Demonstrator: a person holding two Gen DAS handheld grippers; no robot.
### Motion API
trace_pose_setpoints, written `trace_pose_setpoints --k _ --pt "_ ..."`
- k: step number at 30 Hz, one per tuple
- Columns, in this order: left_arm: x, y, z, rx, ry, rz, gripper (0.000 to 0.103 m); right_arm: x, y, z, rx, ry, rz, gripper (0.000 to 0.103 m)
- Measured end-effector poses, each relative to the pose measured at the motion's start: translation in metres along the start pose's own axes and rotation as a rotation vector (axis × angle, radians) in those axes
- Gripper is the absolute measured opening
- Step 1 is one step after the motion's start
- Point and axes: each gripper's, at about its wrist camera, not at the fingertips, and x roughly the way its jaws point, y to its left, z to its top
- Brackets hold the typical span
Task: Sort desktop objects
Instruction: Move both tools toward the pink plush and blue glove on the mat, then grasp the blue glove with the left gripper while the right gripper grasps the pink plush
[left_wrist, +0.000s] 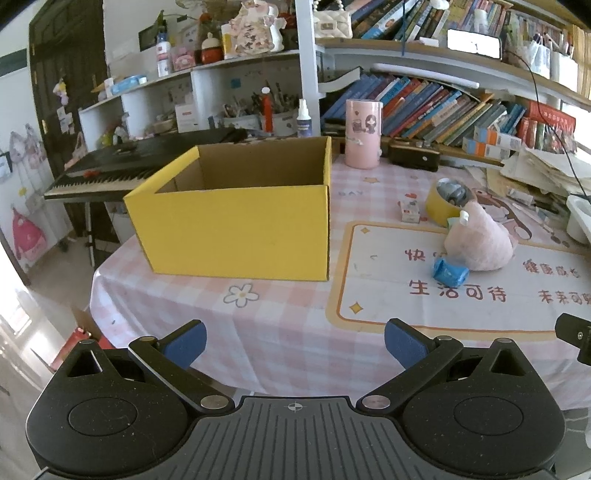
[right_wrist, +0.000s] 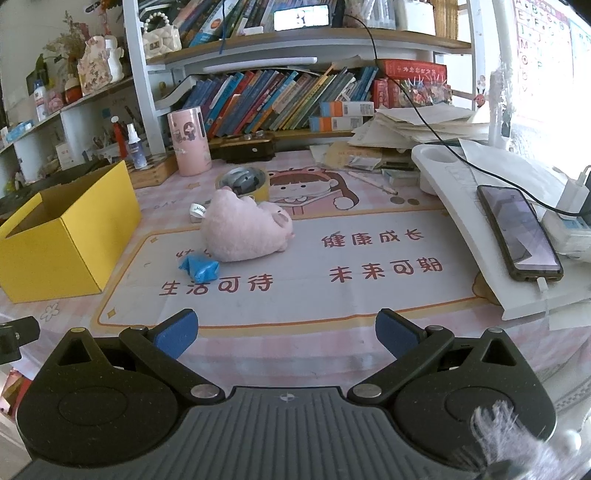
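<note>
Both tongs (left_wrist: 293, 343) (right_wrist: 284, 334) gape, released; fuzzy pink plush pig (right_wrist: 242, 230) lies beside crumpled blue wrapper (right_wrist: 199, 267)

Both views are lit by soft daylight. In the right wrist view the window side at the far right is overexposed, and detail on the white stand (right_wrist: 476, 229) beneath the phone (right_wrist: 519, 232) is washed out. In the left wrist view a paler glare is seen along the floor at the lower left edge. Shadows are faint; only a thin dark line is cast beneath the yellow box (left_wrist: 236, 229). Strong barrel distortion is shown: the bookshelf (left_wrist: 443, 62) boards are bowed and the frame corners are vignetted black. The centre is rendered sharply, while a grey fuzzy object (right_wrist: 513, 439) at the lower right is blurred.
</note>
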Motion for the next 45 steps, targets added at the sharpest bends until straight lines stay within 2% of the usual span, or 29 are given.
trace_pose_setpoints --k 13,25,35,45 --pt "0.012 0.0 0.007 -0.002 0.006 0.002 0.103 0.019 0.008 0.012 -0.021 0.017 0.02 0.103" --pt "0.026 -0.013 0.013 0.0 0.033 0.029 0.103 0.04 0.008 0.027 -0.08 0.056 0.082 0.103" --pt "0.04 -0.032 0.021 -0.044 0.064 0.072 0.103 0.066 0.002 0.047 -0.158 0.077 0.156 0.103" --pt "0.05 -0.053 0.029 -0.143 0.077 0.146 0.103 0.101 -0.007 0.075 -0.284 0.082 0.241 0.103"
